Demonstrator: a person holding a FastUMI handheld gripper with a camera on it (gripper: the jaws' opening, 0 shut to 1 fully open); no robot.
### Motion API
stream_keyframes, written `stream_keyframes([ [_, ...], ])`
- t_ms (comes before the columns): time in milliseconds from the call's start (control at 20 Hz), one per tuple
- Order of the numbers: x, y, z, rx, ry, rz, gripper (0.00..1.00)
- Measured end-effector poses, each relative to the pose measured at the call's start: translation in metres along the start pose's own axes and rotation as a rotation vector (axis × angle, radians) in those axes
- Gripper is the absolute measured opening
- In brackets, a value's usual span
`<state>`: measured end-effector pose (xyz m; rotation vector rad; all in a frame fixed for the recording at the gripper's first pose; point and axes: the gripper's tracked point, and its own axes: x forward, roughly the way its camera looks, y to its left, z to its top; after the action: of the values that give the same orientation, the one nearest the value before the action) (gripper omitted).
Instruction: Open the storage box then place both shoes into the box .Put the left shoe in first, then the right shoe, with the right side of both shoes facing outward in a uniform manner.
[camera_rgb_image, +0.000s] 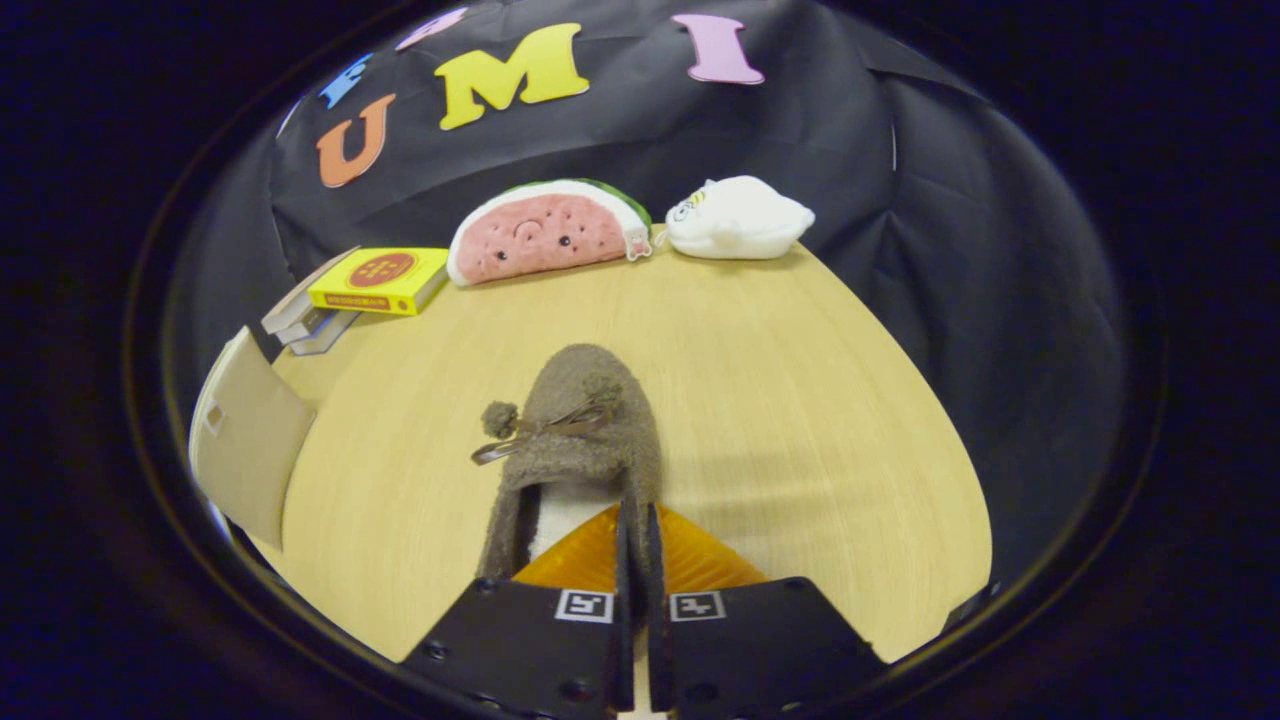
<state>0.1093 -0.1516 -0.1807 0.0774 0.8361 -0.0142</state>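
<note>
A: Where is the shoe (580, 430)?

B: On the bench (800, 400), toe pointing away, heel rim caught between the fingers of the tool (637, 530).

A: So the tool is clamped?

B: Nearly closed on the rim, it seems. Beyond the shoe sit a watermelon plush (545, 232), a white plush (738, 218), books (370, 285); left, possibly the box flap (245, 440).

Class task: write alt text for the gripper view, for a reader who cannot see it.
The gripper has its two fingers closed on the side wall of a fuzzy brown shoe with a small bow, toe pointing away, on a light wooden table. Beyond it, along the table's far edge, sit a stack of books, a watermelon plush and a white plush; a beige box panel stands to one side.
</note>
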Motion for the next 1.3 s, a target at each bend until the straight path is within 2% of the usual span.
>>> stream_keyframes([
  [50,0.002,0.001,-0.001,0.020,-0.008,0.006,0.03],
  [100,-0.001,0.000,0.002,0.044,-0.008,0.011,0.00],
  [400,-0.017,0.016,0.000,0.190,-0.001,0.081,0.00],
  [650,-0.044,0.049,0.013,0.205,-0.045,0.095,0.00],
  [1000,-0.104,0.147,0.051,0.235,-0.114,0.157,0.00],
  [1300,-0.145,0.263,0.074,0.278,-0.140,0.249,0.00],
])
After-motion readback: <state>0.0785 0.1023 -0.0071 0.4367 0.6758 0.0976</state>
